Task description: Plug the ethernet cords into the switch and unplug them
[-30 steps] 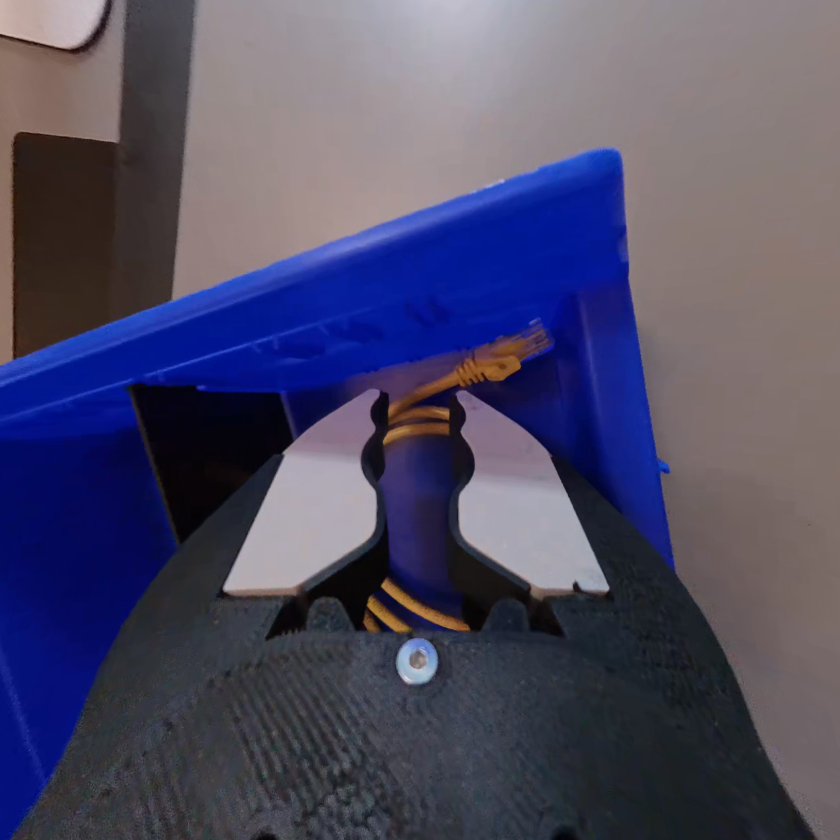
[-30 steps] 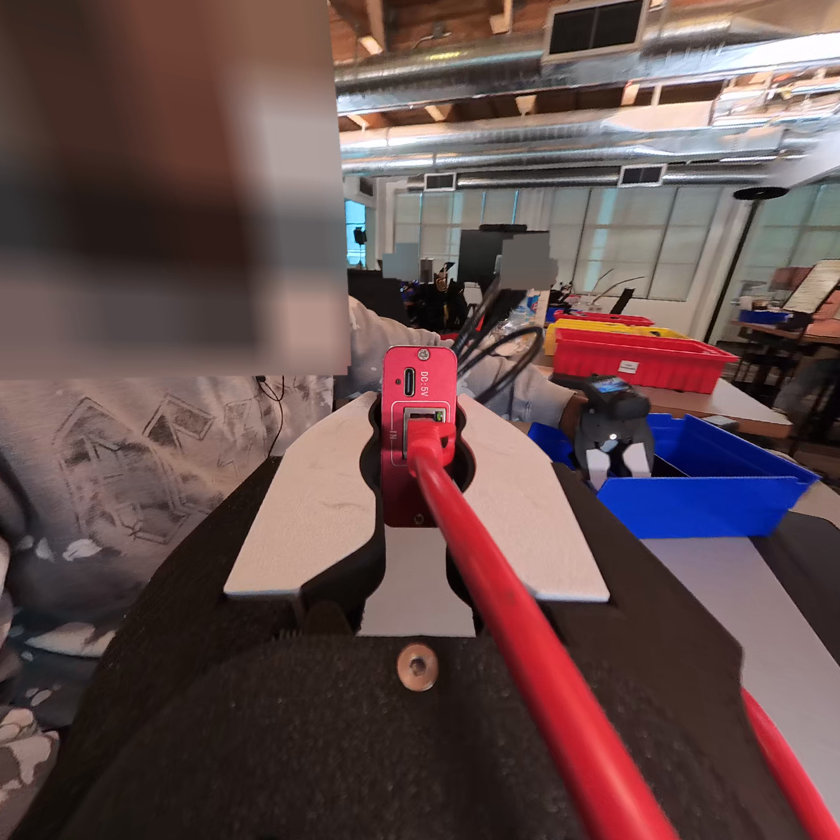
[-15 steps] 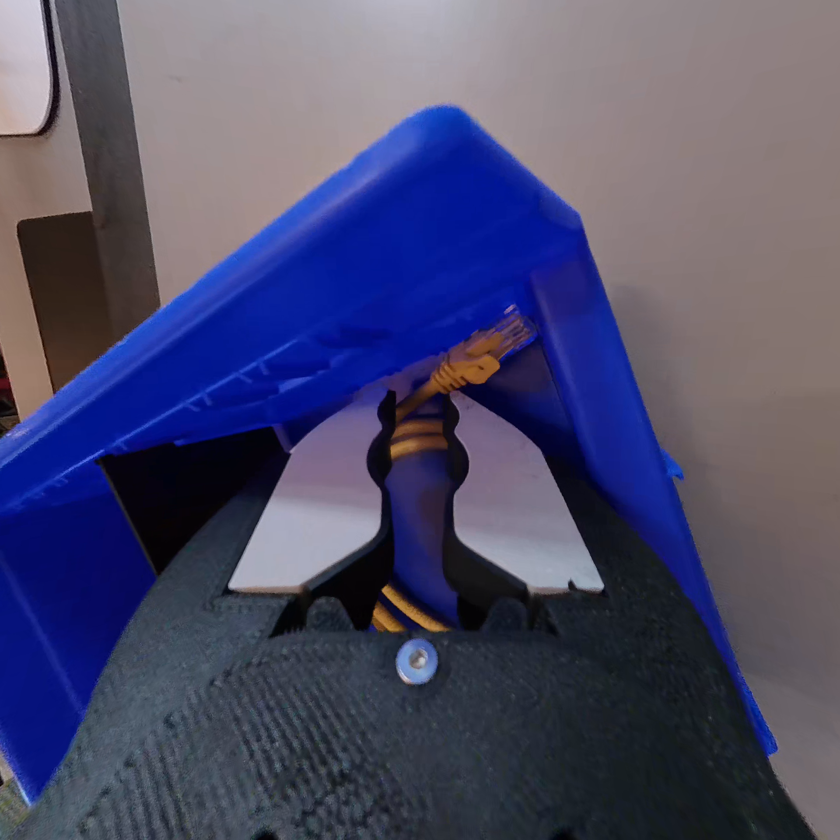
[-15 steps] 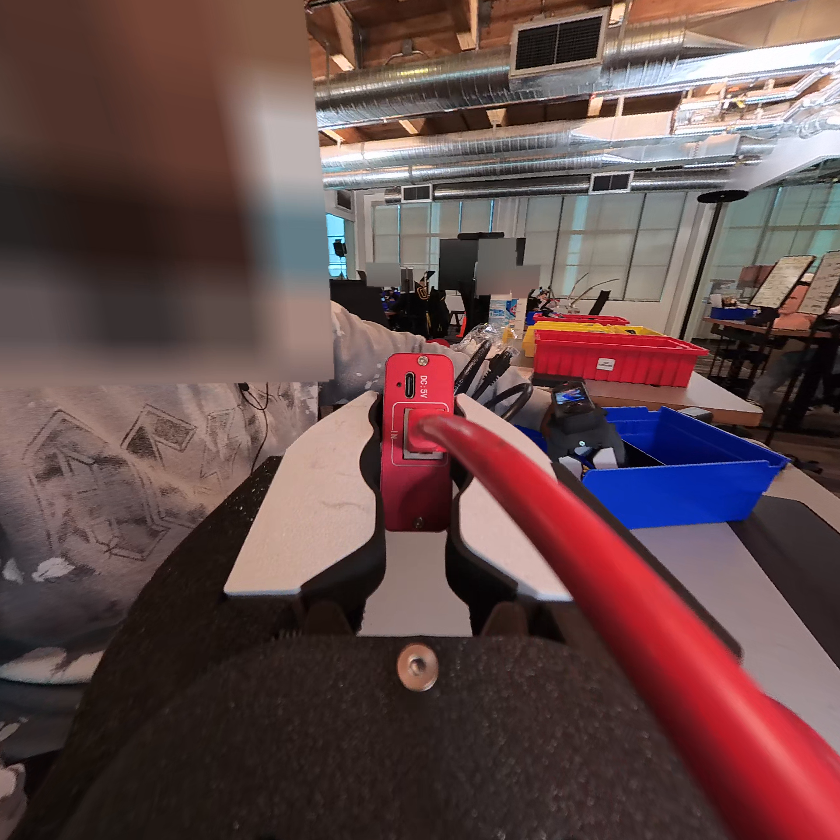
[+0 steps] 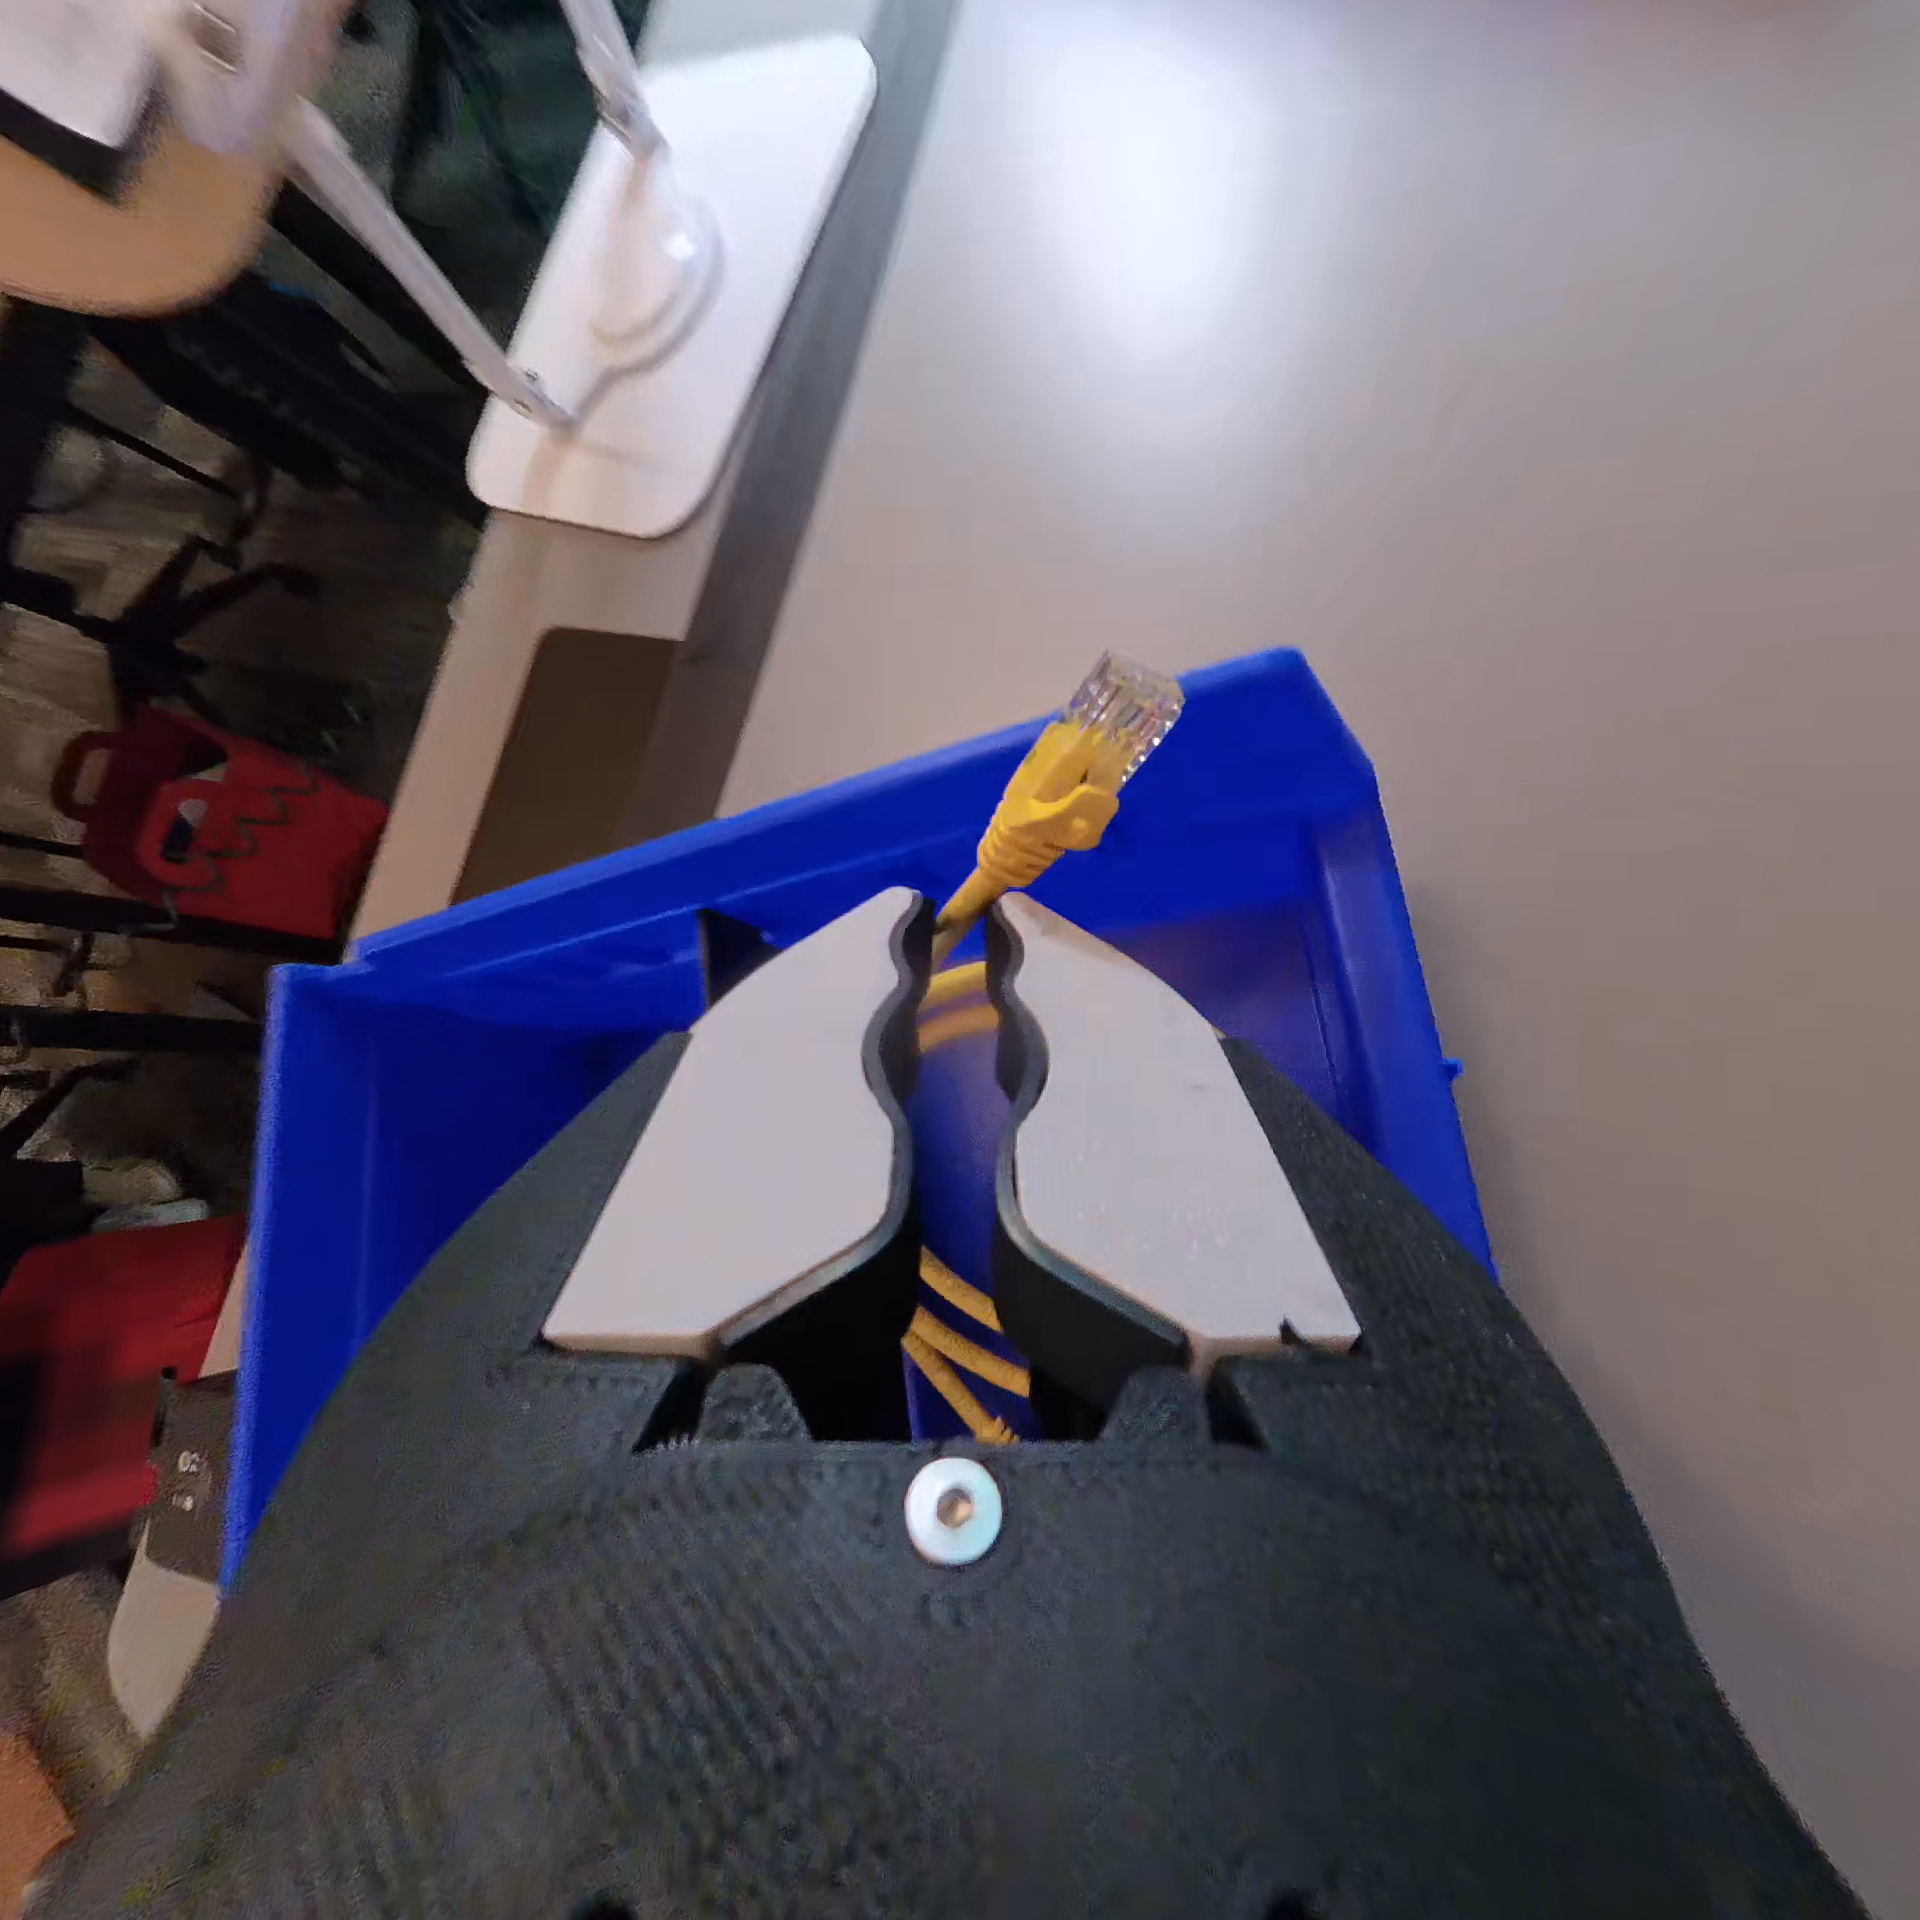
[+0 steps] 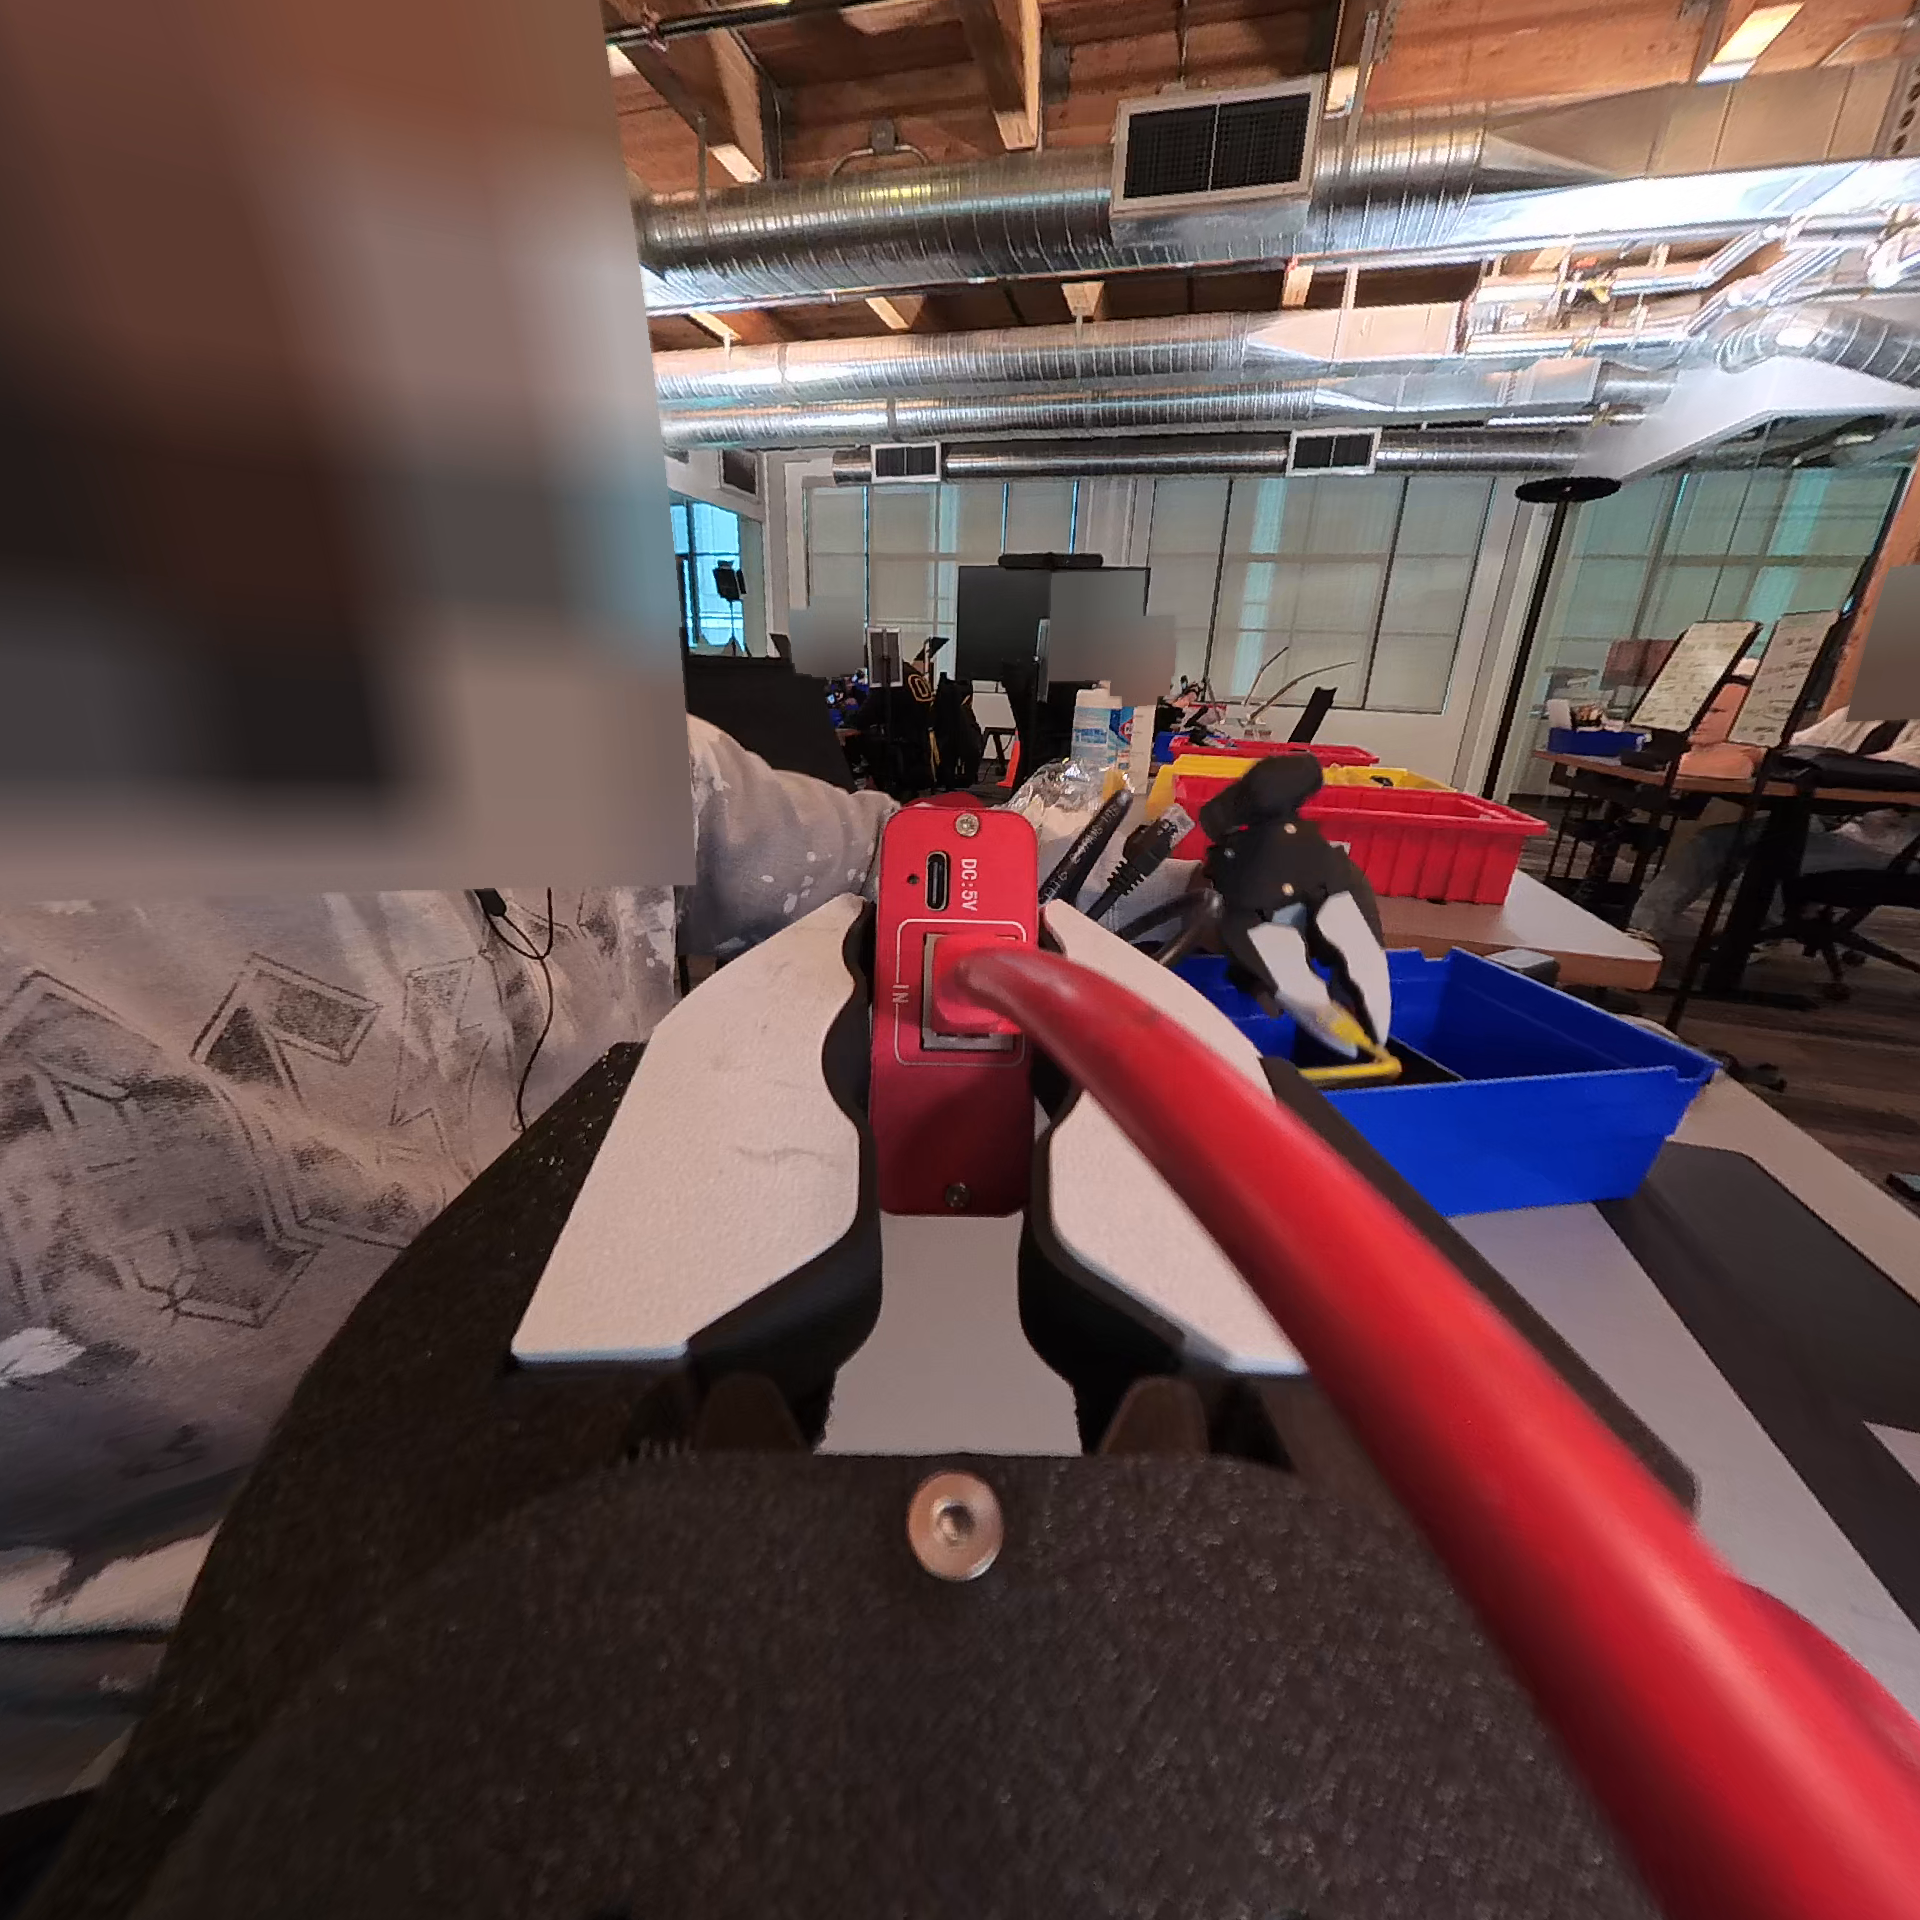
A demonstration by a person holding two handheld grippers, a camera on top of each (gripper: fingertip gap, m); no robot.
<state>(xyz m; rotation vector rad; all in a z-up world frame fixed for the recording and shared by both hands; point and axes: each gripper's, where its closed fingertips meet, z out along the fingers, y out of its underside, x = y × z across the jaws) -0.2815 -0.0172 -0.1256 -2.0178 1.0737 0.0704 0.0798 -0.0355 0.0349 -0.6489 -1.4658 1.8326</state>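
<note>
While both grippers are gripping, the cords are hanging in hand.
In the left wrist view, the left gripper (image 5: 951, 920) is pinching the yellow ethernet cord (image 5: 1049, 821) above the blue bin (image 5: 1340, 831). In the right wrist view, the right gripper (image 6: 951, 920) is clamping the red switch (image 6: 951, 1132), the red cord (image 6: 1351, 1278) sitting plugged in.

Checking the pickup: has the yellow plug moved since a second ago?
Yes. The yellow plug, pinched in the left gripper, has risen from inside the blue bin to above its rim.

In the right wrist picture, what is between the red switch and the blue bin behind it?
In the right wrist view, the right tongs' far finger and the red cord lie between the red switch and the blue bin.
</note>
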